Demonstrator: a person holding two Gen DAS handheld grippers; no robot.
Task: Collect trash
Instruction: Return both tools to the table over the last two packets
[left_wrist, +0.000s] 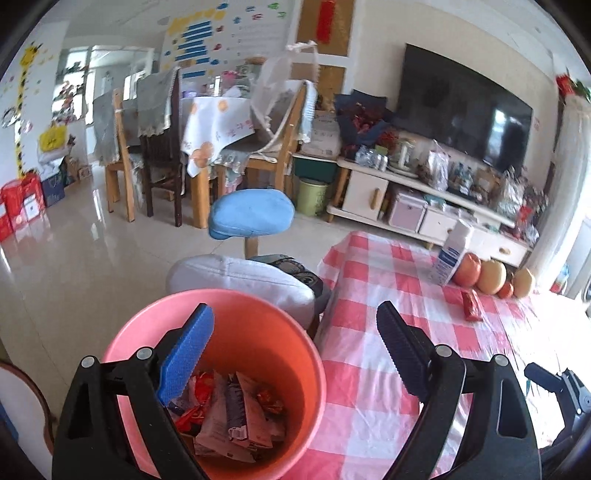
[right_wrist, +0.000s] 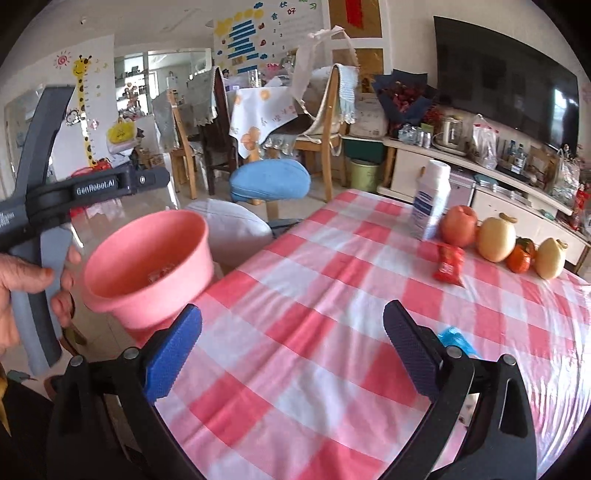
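In the left wrist view my left hand-held gripper (left_wrist: 295, 325) hung released over the pink bin (left_wrist: 236, 332) at lower left, wrappers (left_wrist: 236, 417) inside.

In the right wrist view my right hand-held gripper (right_wrist: 291, 332) was released too. I judged the red packet (right_wrist: 448, 264) at right next: approach low, square on. "GenRobot.AI" was readable at left.

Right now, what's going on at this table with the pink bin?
A person is clearing trash off a checked table with a claw in each hand. Both claws are empty, with the jaws wide apart. The left claw hangs over the pink bin beside the table; wrappers already lie inside. The right claw is over the tablecloth. A red wrapper and a blue scrap are on the table, near a bottle and some fruit.
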